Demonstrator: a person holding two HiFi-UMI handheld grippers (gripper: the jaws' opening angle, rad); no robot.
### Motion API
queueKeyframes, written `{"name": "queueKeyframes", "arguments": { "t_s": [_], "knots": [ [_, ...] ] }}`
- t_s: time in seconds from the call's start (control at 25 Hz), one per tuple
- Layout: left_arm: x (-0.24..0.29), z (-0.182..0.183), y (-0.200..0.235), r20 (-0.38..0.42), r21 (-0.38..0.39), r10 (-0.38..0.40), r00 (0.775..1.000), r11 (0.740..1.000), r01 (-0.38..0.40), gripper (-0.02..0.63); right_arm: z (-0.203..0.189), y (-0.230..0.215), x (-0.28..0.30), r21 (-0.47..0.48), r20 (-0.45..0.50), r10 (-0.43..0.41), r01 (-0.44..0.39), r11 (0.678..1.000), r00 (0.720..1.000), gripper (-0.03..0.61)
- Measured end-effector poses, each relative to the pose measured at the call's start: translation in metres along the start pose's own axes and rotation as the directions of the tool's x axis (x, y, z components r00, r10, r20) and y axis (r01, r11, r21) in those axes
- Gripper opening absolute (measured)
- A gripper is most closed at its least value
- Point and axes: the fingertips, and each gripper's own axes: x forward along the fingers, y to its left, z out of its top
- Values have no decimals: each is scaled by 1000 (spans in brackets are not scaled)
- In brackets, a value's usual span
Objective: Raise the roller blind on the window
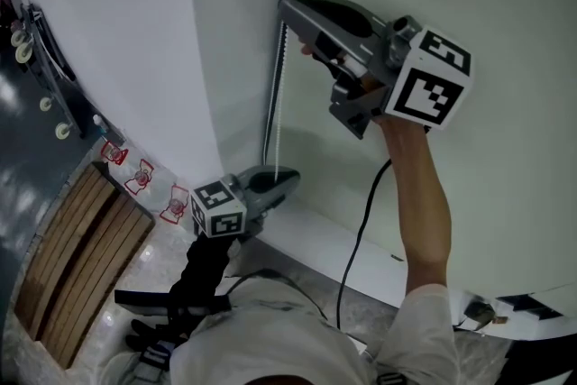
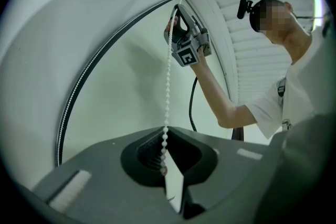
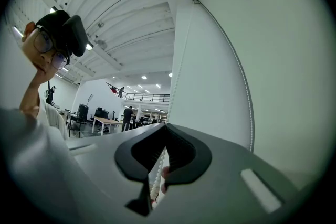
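Since the head view shows the right hand-held gripper [image 1: 290, 10] raised high against the bead chain [image 1: 278, 132] and the left hand-held gripper [image 1: 287, 179] low on the same chain, just above a white ledge [image 1: 315, 241], the step in hand looks like a hand-over-hand pull. The roller blind [image 1: 135, 41] hangs as a broad white sheet at the left of that view, and its lower hem is not clear to see. In the left gripper view the jaws of the left hand-held gripper [image 2: 165, 166] meet at their tips on the bead chain [image 2: 167, 86], which runs straight and taut from there up to the right hand-held gripper [image 2: 176, 10]. A good pull therefore calls for the lower grip to let go first, or the two will only work against each other. In the right gripper view the jaws of the right hand-held gripper [image 3: 161, 157] are pinched fully together with the bead chain [image 3: 157, 176] caught between the pads, and the chain climbs away upward out of them. From such a hold the draw should probably go straight down along the chain's own line, steady rather than snatched, since a sideways tug could slip the beads out of the pads. Whether this strand is the one that raises the blind cannot be told here.
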Motion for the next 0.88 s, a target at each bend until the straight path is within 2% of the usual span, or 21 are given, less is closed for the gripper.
{"name": "queueKeyframes", "arguments": {
  "t_s": [0.24, 0.6, 0.88],
  "knots": [
    [8, 9, 6, -7, 1, 6, 1000, 1000, -6, -2, -19, -10, -2, 31, -50, 5, -3, 1000, 999, 5],
    [1, 9, 2, 17, 9, -2, 1000, 1000, 2, -2, -64, 13, -13, 76, -85, 19, -12, 997, 996, 5],
    [-1, 10, 3, 20, 8, 5, 1000, 1000, -5, -2, -101, 25, -17, 116, -148, 38, -20, 993, 988, 5]
  ]
}}
